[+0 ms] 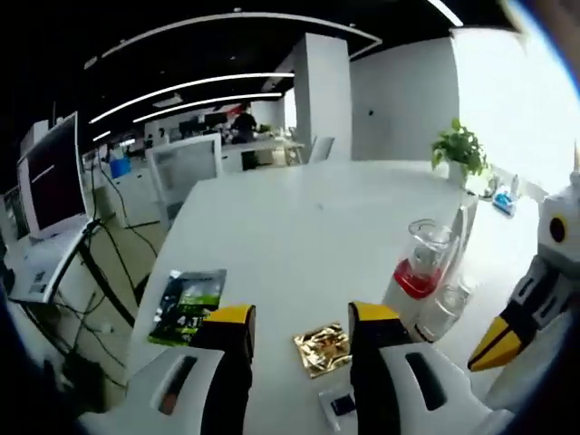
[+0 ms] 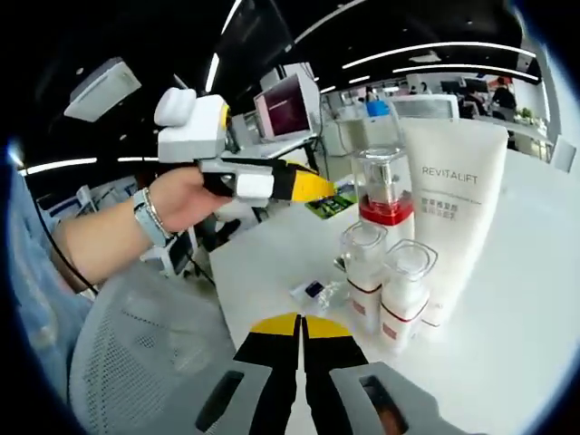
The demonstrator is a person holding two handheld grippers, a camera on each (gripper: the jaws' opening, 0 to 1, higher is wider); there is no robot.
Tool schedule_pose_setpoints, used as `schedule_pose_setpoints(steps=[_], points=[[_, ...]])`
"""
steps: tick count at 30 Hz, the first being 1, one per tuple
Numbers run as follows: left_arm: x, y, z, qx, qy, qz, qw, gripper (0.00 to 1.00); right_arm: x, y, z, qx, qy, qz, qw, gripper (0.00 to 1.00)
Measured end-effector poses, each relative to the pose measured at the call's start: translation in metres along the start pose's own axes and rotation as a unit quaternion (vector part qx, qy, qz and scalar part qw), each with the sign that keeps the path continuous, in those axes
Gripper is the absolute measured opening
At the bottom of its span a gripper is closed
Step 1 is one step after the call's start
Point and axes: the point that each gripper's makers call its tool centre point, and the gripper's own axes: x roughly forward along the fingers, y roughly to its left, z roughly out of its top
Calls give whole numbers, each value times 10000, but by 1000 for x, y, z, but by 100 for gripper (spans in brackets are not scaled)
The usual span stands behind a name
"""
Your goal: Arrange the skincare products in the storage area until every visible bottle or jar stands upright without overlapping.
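Observation:
All upright on the white table are a white REVITALIFT tube, a clear bottle with a red band and two small clear-capped bottles. They stand close together without overlapping. In the left gripper view, the red-banded bottle and one small bottle stand right of my jaws. My left gripper is open and empty above a gold sachet. A hand holds the left gripper left of the bottles. My right gripper is shut and empty just short of the small bottles, and the right gripper also enters at the right.
A green sachet lies near the table's left edge and a small clear sachet sits before the bottles. A potted plant stands at the far right. A monitor and chairs stand beyond the table. A grey mesh chair is close by.

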Motion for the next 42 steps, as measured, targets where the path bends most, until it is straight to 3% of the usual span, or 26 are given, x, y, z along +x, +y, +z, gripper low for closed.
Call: schedule_pose_setpoints(steps=[2, 4, 10, 13, 16, 20, 26, 32, 34, 37, 40, 42], points=[[-17, 0, 3, -9, -116, 180, 9998, 44, 1, -4, -11, -351, 328, -122, 9988, 0], [-34, 3, 2, -81, -175, 463, 9987, 44, 1, -9, -15, -626, 451, -329, 9965, 0], [-73, -1, -8, 165, -234, 830, 9961, 43, -7, -8, -2, -1242, 190, -537, 9906, 0], [-82, -1, -15, 163, -180, 857, 9960, 42, -9, -8, 5, -1769, 33, -636, 9822, 0], [-91, -2, -22, 42, -191, 928, 9955, 41, -9, -10, 12, -2358, -143, -793, 9685, 0], [-97, -7, -33, 82, -172, 909, 9957, 40, -10, -15, 8, -2001, -93, -803, 9764, 0], [-93, -7, -37, 191, -85, 835, 9963, 40, -11, -14, 14, -2051, -245, -832, 9749, 0], [-95, -3, -41, -227, -153, 643, 9976, 38, -4, -11, 11, -2097, -190, -745, 9747, 0], [-98, 0, -36, -544, -263, 507, 9969, 37, -2, -7, 11, -1709, -212, -723, 9824, 0], [-104, 16, -32, -700, -388, 476, 9957, 39, 1, 7, 21, -1498, -378, -550, 9865, 2], [-109, 46, -35, -849, -403, 582, 9939, 38, 10, 22, 41, -1399, -549, -451, 9876, 7], [-108, 72, -43, -921, -309, 734, 9926, 38, 24, 29, 61, -1067, -739, -429, 9906, 9]])
